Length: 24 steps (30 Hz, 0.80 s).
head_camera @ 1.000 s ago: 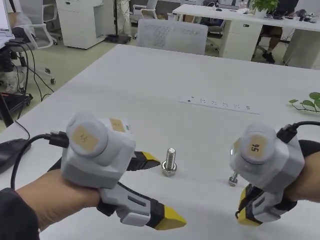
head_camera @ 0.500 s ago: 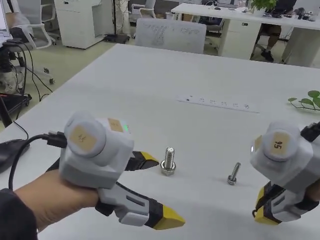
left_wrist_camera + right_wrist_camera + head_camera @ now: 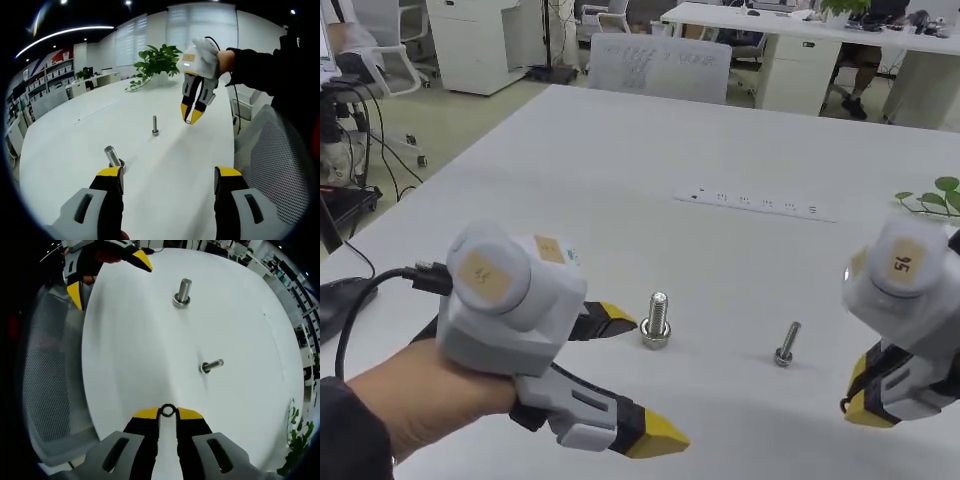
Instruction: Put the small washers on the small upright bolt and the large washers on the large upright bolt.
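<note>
The white table [image 3: 620, 170] serves as the work surface. The left gripper [image 3: 642, 378] is held low, its jaws spread wide and empty. The right gripper [image 3: 168, 412] is held above the table. The large bolt [image 3: 658, 320] is stood upright just beside one left jaw tip, with the small bolt [image 3: 786, 345] between it and the right gripper. A washer [image 3: 168, 405] is pinched between the right jaw tips.

Head view: bright, even overhead office light, no glare on the matte white desk [image 3: 620, 170], only faint soft shadows on it near the front; far background slightly soft. Left gripper view: curved ceiling strip light [image 3: 65, 34] and small round spot lamps [image 3: 128, 3] up top, tall bright windows [image 3: 200, 30] washed out, strong fisheye bending at the edges. Right gripper view: desk near overexposed, dark ring-shaped washer [image 3: 168, 411] sharp, grey mesh chair [image 3: 50, 370] smeared at the edge.
</note>
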Each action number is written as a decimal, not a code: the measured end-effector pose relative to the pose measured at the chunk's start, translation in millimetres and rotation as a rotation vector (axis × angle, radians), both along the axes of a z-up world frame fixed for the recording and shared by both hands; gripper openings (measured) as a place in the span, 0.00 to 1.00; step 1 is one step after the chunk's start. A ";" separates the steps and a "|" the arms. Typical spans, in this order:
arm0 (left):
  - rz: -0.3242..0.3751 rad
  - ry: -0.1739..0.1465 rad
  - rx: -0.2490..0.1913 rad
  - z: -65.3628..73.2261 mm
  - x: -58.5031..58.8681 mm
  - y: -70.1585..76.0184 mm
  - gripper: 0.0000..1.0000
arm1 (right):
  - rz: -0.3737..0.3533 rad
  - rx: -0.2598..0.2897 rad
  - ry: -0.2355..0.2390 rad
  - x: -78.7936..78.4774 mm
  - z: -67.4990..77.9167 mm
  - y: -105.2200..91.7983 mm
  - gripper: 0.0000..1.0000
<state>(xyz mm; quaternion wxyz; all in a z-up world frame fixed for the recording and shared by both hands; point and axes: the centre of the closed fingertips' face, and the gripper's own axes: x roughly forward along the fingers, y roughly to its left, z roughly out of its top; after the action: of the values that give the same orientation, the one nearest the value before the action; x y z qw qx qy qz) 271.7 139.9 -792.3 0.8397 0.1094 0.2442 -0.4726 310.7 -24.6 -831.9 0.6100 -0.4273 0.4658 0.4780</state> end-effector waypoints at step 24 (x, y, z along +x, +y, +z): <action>0.009 0.004 0.000 -0.2 1.5 1.5 0.74 | 0.063 -0.017 -0.070 37.3 32.7 16.6 0.13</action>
<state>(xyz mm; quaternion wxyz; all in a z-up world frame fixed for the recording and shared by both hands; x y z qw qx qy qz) 273.2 141.5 -792.5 0.8412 0.1072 0.2464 -0.4692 347.9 -8.0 -799.2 0.6068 -0.4633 0.4348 0.4776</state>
